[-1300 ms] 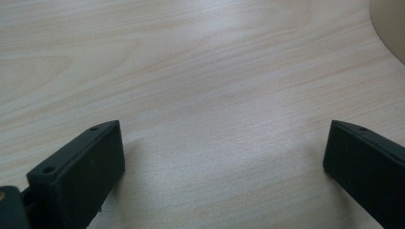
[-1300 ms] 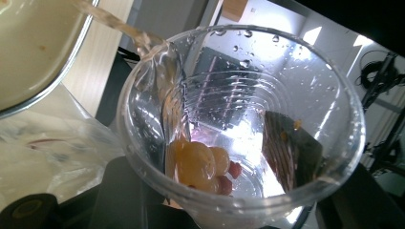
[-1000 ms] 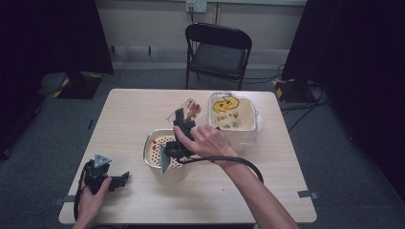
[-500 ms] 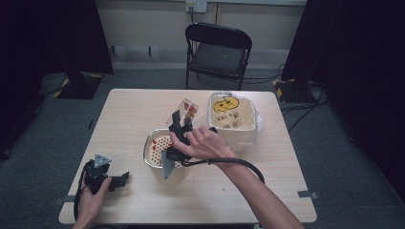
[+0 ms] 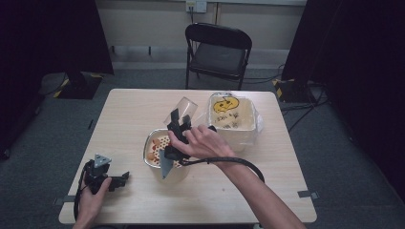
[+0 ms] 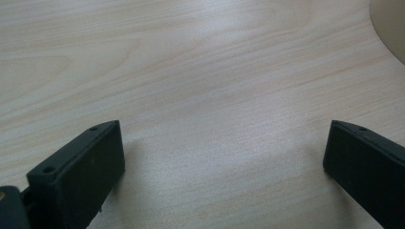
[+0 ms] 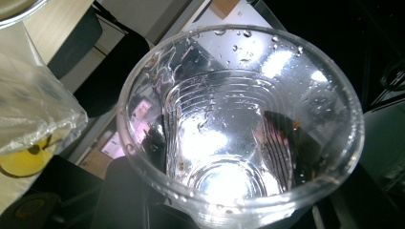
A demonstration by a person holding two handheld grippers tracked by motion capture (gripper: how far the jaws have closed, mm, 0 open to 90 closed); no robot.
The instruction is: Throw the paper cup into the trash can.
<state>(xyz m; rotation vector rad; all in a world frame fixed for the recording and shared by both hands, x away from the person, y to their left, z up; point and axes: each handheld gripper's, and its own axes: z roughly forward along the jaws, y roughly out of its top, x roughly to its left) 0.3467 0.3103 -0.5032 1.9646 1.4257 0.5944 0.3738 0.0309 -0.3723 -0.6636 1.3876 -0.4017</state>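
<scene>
Right gripper (image 5: 179,123) is clamped on a clear plastic cup (image 5: 182,109), held above the round bowl (image 5: 152,148). Cup's long axis is tilted, mouth pointing up and away toward the chair (image 5: 217,52). Left gripper (image 5: 117,180) rests on the table (image 5: 129,109), jaws wide apart, holding nothing.

A clear plastic cup (image 5: 183,109), a pale woodgrain bench (image 5: 124,119), and a white tub (image 5: 235,125) with a yellow-and-black emblem.
</scene>
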